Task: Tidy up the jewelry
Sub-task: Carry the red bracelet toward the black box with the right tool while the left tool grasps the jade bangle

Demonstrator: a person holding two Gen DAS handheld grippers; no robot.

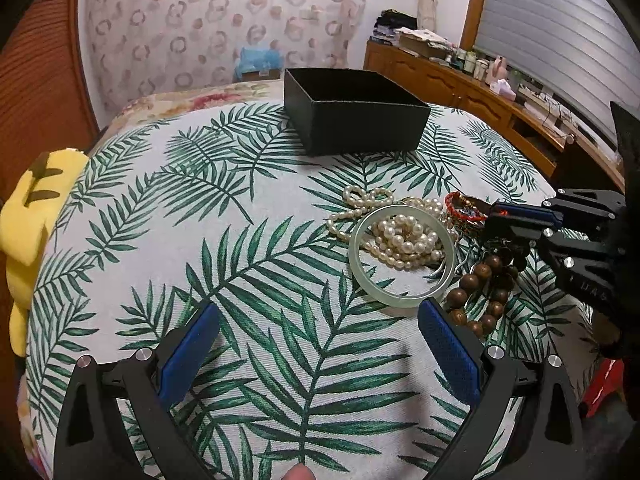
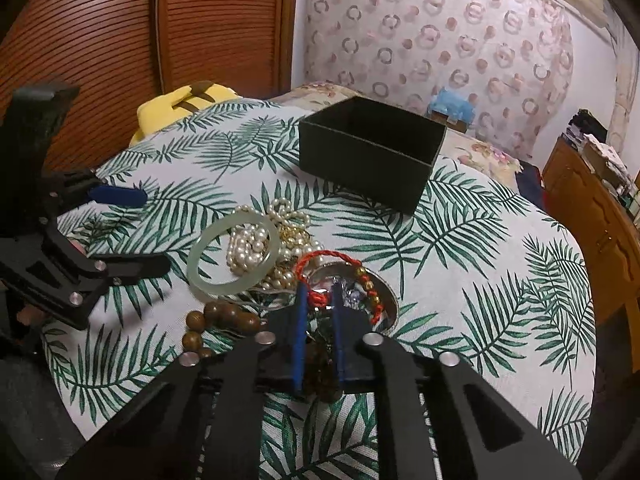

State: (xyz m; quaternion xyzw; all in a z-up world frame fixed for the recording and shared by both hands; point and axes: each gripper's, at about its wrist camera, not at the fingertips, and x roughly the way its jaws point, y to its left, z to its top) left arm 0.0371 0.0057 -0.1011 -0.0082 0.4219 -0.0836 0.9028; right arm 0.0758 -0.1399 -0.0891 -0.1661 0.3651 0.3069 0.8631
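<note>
Dark beads (image 2: 320, 360) behind the right tongs (image 2: 320, 300), half-hidden; clutter on the distant sideboard (image 1: 460, 76) too small to tell.

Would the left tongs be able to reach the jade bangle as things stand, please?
Probably yes: the left tongs are open, the jade bangle lies on top of the pearls just ahead, with only bare cloth between.

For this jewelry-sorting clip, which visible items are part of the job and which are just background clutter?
Part of the job:
- black box
- pearl strands
- pale green bangle
- wooden bead bracelet
- red cord bracelet
- left gripper, open
- right gripper, nearly closed around the red cord

Just lying about:
- yellow plush
- leaf-print cloth
- wooden sideboard
</note>
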